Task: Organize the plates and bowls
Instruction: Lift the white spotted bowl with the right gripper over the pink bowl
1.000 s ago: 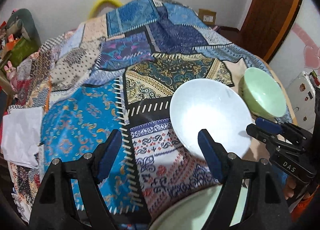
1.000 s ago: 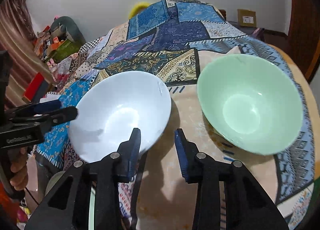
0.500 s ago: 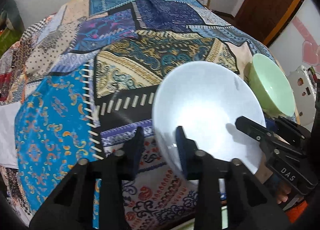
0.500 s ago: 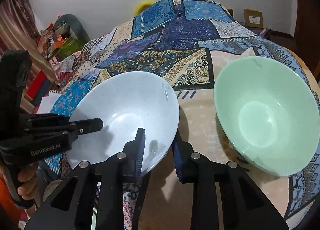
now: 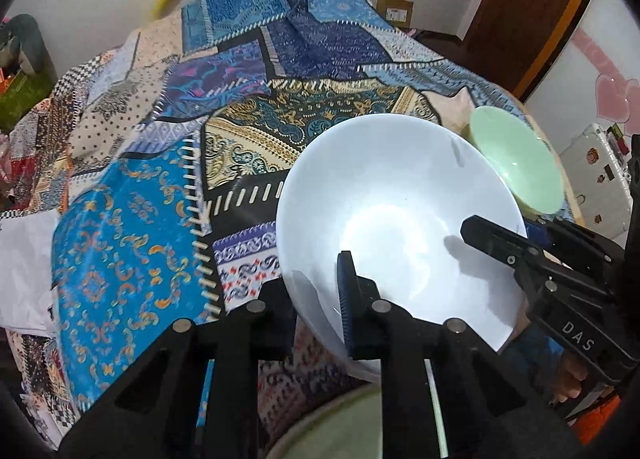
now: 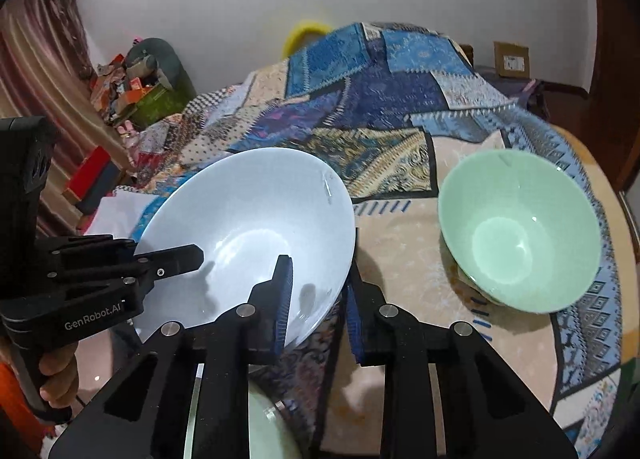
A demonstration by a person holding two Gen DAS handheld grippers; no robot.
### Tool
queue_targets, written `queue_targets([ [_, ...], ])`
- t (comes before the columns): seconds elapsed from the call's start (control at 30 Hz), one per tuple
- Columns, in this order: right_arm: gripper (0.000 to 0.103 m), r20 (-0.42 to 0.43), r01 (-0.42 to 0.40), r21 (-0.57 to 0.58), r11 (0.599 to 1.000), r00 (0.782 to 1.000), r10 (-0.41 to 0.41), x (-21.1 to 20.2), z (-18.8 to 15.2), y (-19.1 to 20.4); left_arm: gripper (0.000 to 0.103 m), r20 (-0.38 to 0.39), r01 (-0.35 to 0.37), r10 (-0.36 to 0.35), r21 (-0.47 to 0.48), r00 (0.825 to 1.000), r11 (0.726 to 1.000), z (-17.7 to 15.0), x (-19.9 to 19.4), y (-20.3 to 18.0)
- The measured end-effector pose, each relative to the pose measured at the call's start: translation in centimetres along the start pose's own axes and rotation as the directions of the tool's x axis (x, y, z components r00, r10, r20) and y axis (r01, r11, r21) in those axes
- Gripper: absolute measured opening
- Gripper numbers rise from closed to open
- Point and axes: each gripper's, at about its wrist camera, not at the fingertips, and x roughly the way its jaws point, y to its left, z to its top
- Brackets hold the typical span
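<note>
A white bowl hangs tilted over the patchwork cloth, held by both grippers. My left gripper has its jaws closing on the bowl's near rim, one blue pad inside and the other finger outside under the wall. In the right wrist view the white bowl is pinched at its right rim by my right gripper, which is shut on it. The left gripper shows at the bowl's left side, the right gripper at its right. A green bowl stands upright on the cloth to the right, also seen as the green bowl.
A pale green dish lies just below the grippers at the table's near edge. The patchwork cloth covers the round table. White paper lies at the left edge. Clutter and a cardboard box stand beyond.
My left gripper's jaws went from wide apart to pinching the white bowl's rim. The right jaws narrowed onto the rim too. The bowl rose and tilted, away from the green bowl.
</note>
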Motion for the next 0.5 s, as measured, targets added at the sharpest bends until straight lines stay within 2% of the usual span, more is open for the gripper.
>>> queue_targets([
  [0.5,0.022,0.072,-0.054,-0.091,0.994,0.996,0.06,-5.5,-1.0,6.5,0.018,0.12,-0.019,0.024,-0.043,0.992,0.999,-4.6,-11.1,0.9],
])
